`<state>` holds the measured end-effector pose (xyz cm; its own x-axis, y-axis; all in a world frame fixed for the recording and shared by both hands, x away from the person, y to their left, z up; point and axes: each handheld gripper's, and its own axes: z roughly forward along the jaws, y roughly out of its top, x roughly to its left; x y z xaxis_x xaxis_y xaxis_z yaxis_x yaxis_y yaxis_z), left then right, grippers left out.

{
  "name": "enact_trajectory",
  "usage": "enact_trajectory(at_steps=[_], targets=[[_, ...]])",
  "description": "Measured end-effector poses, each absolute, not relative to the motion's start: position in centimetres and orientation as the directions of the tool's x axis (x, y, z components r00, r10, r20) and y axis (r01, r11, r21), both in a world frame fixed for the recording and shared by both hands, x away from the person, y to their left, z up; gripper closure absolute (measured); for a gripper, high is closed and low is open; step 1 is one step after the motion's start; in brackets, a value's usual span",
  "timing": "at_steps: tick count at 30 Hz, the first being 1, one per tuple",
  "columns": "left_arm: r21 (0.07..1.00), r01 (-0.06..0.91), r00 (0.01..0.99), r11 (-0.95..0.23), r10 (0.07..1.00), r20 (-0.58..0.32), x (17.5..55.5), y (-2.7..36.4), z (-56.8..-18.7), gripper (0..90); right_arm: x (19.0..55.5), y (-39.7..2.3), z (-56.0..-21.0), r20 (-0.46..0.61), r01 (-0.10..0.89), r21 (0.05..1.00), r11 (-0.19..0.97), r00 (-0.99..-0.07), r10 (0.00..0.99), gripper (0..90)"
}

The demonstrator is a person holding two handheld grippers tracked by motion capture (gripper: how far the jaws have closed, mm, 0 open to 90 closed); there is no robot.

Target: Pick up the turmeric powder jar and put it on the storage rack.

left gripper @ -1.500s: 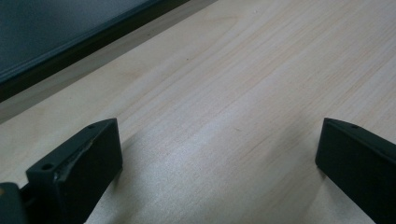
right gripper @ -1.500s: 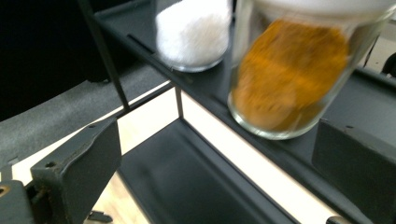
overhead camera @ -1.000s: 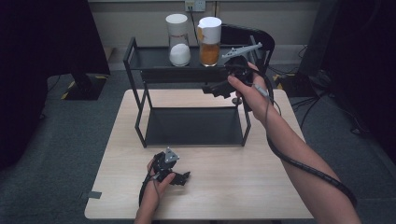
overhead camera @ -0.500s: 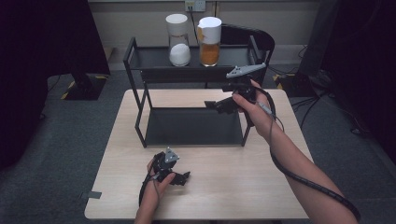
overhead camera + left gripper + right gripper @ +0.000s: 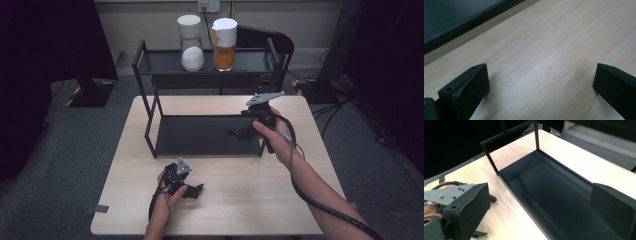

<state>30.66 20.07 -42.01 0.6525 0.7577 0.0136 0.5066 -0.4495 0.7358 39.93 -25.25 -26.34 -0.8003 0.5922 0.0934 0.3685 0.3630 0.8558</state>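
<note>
The black two-tier metal rack (image 5: 210, 135) stands on the pale wooden table (image 5: 240, 200) and serves as the landmark here. On its upper shelf, at the far side, stand two clear jars with white lids: the jar of white powder (image 5: 190, 44) on the left and the jar of orange-brown powder (image 5: 224, 45) just beside it on the right, apparently not touching, though the high view is too coarse to be sure.

The right gripper (image 5: 239, 133) is held at the right end of the rack, level with the gap between the tiers, with its jaws pointing left over the lower shelf (image 5: 554, 192). Its own view shows both jaws spread wide with nothing between them, only the dark tray of the lower shelf and the rack's thin uprights beyond. The two jars are well above and behind this gripper, on the upper shelf.

The left gripper (image 5: 194, 190) rests on the table in front of the rack, near its front left corner, held in the person's left hand (image 5: 167, 197). Its jaws are also wide apart and empty, lying low against the wood, with the rack's front edge (image 5: 461, 27) showing across the top left of its view.
</note>
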Motion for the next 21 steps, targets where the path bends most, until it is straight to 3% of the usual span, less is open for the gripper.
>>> enact_trajectory(at_steps=[21], targets=[[0.736,0.507,0.652,-0.449,0.758,0.013,30.7,20.1,-42.0,0.0,38.0,-27.3,-32.9,0.104,0.399,0.838,0.372,-0.785,0.61,2.3]])
